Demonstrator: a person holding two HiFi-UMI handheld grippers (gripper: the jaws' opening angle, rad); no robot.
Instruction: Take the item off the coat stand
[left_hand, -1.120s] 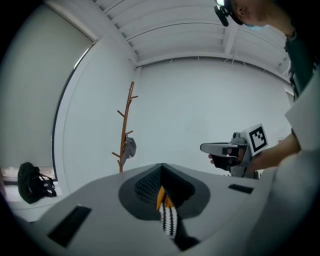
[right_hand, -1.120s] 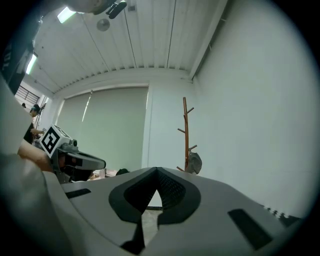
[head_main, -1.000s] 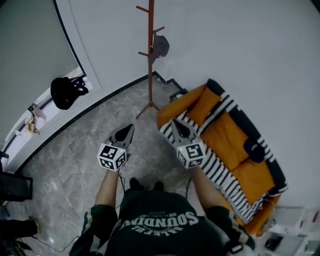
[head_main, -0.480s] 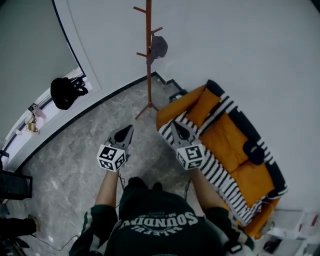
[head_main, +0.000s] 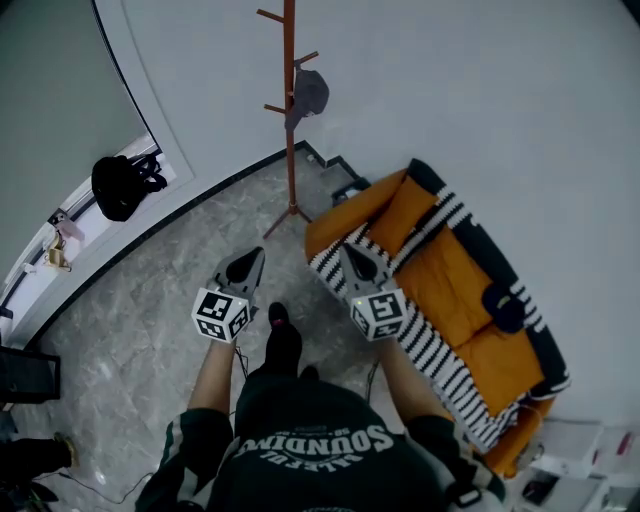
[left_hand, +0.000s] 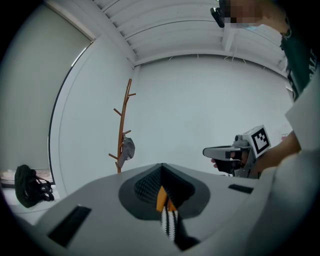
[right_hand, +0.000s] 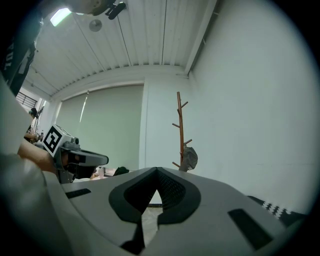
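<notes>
A brown wooden coat stand rises by the white wall, with a grey cap hanging from one of its pegs. It also shows in the left gripper view as coat stand with cap, and in the right gripper view as coat stand with cap. My left gripper and right gripper are held side by side, well short of the stand and pointing toward it. Both are shut with nothing between the jaws. The right gripper appears in the left gripper view, the left gripper in the right one.
An orange sofa with a black-and-white striped throw stands at the right, close to my right gripper. A black bag lies on the window ledge at the left. Grey marble floor runs up to the stand's base. My foot is stepping forward.
The person has stepped toward the stand, with one foot now out in front. Both grippers moved forward with the body and stayed shut. The cap still hangs on its peg.
</notes>
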